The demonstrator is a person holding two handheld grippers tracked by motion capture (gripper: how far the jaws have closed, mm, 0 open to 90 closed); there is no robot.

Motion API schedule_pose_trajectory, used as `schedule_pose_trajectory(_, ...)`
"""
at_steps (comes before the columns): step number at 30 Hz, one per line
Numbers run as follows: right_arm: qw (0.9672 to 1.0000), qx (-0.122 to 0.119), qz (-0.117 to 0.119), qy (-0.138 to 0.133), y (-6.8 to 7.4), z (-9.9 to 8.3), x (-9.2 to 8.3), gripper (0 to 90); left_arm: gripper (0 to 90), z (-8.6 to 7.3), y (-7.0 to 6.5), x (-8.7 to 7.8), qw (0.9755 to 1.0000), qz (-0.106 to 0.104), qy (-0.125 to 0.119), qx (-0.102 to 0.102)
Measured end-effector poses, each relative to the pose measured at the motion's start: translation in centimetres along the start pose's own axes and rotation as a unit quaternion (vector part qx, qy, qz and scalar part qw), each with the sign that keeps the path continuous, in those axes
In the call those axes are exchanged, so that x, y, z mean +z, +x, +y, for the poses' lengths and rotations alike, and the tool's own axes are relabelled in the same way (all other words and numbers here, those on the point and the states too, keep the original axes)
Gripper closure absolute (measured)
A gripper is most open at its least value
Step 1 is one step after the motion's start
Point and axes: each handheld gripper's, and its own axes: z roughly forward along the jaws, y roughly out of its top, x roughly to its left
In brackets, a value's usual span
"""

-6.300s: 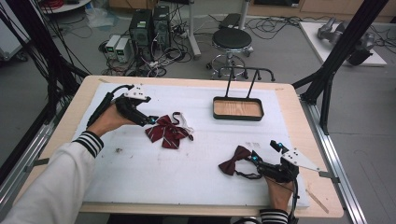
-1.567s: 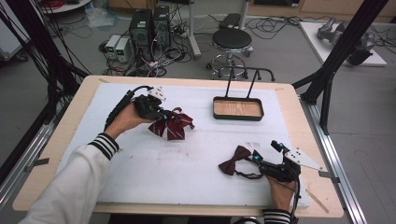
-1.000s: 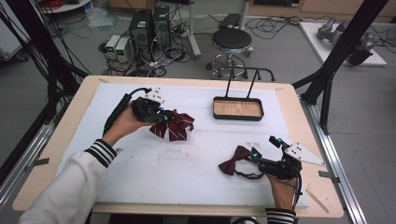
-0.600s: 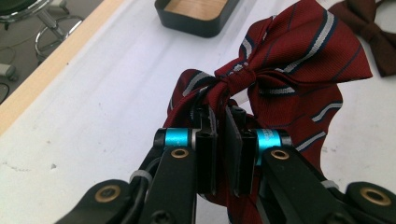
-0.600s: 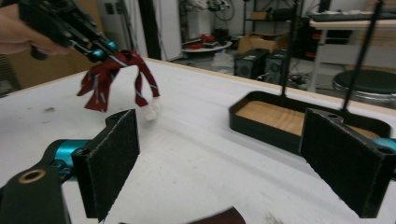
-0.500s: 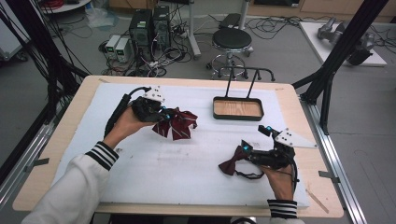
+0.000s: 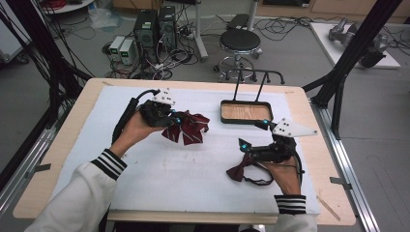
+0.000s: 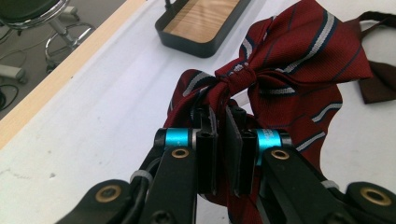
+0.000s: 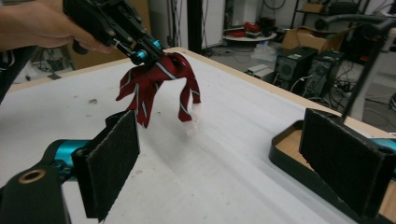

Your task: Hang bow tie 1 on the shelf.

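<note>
A red striped bow tie (image 7: 189,128) hangs just above the white mat from my left gripper (image 7: 173,119), which is shut on it. In the left gripper view the jaws pinch the fabric just below the knot (image 8: 236,77) of the bow tie (image 8: 299,60). My right gripper (image 7: 251,135) is raised over the mat's right side and open, with nothing between its pads (image 9: 114,163). It points toward the left gripper (image 9: 140,52) and the hanging bow tie (image 9: 159,79). A dark maroon bow tie (image 7: 239,171) with a black strap lies on the mat under the right hand.
A black tray with a wooden floor (image 7: 245,121) and a tall wire handle stands at the mat's back right, also seen as the tray (image 8: 201,46) and the tray (image 9: 285,144). The white mat (image 7: 159,183) covers most of the tabletop. A stool and computers stand beyond the far edge.
My left gripper has closed on the red striped bow tie and lifted it off the mat. My right gripper has risen from beside the dark bow tie and swung toward the tray.
</note>
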Motion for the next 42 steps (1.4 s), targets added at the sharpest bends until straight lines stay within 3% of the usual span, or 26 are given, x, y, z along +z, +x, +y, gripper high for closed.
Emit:
schedule_pose_trajectory(10,0.9988,-0.01,0.042,0.023,0.1,2.4,2.3,11.4,82.9,0.5,-0.9,0.6,0.9998,-0.018,-0.006,-0.004)
schedule_pose_trajectory(13,0.9972,-0.014,0.064,0.035,0.2,3.0,3.2,11.4,82.9,0.6,-1.0,0.8,0.9997,-0.023,-0.006,-0.007)
schedule_pose_trajectory(24,0.9903,-0.034,0.104,0.086,0.7,4.3,6.4,11.5,82.9,1.0,-1.3,1.3,0.9985,-0.05,-0.018,-0.017)
schedule_pose_trajectory(32,0.9855,-0.063,0.117,0.105,1.3,4.8,7.8,11.9,82.9,1.2,-1.5,1.3,0.9971,-0.069,-0.025,-0.02)
schedule_pose_trajectory(42,0.98,-0.079,0.135,0.124,2.0,4.9,8.8,22.6,82.9,1.4,-1.8,1.4,0.9972,-0.07,-0.018,-0.017)
